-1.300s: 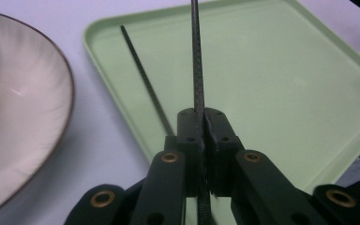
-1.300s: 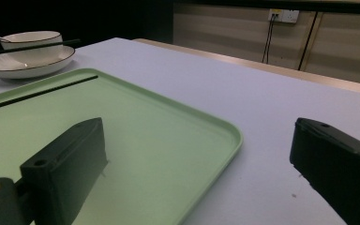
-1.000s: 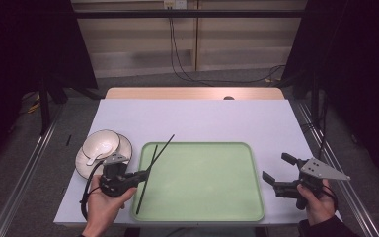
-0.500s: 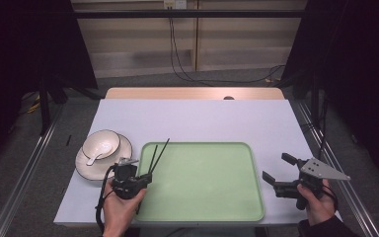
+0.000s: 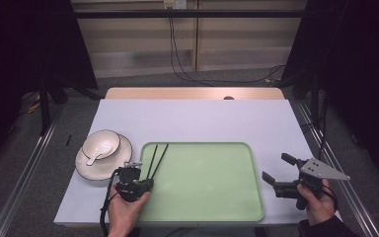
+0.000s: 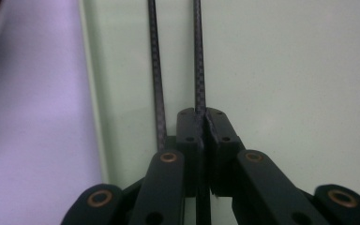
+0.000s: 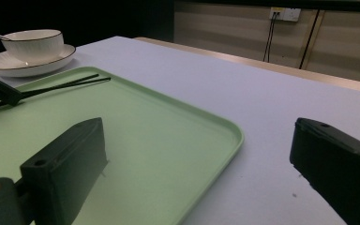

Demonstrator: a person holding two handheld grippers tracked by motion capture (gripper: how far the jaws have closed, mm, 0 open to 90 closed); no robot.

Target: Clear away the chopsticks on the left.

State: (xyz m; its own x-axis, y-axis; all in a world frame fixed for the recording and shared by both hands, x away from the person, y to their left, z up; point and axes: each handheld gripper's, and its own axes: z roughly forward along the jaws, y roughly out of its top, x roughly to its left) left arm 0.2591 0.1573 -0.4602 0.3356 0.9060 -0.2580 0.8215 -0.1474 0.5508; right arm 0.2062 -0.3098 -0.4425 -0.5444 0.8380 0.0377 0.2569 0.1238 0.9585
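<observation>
Left gripper (image 5: 139, 183) is clamped on one thin black chopstick (image 6: 199, 56) at the tray's (image 5: 217, 197) near-left corner — its twin (image 6: 156, 70) lies loose beside it. Slick woven-looking rods on smooth green plastic, so letting go unevenly could roll them. Right gripper (image 5: 282, 174) idles, jaws wide apart.

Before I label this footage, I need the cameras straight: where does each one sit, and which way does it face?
High view: above the person's side, looking forward and down on the table; both hands enter from below with the left gripper and right gripper.
Left gripper view: rides the left gripper, looking along jaws shut on the chopsticks over the green tray.
Right gripper view: rides the right gripper, jaws open, looking across the tray toward the bowl.
All three share the chopsticks and tray.
</observation>
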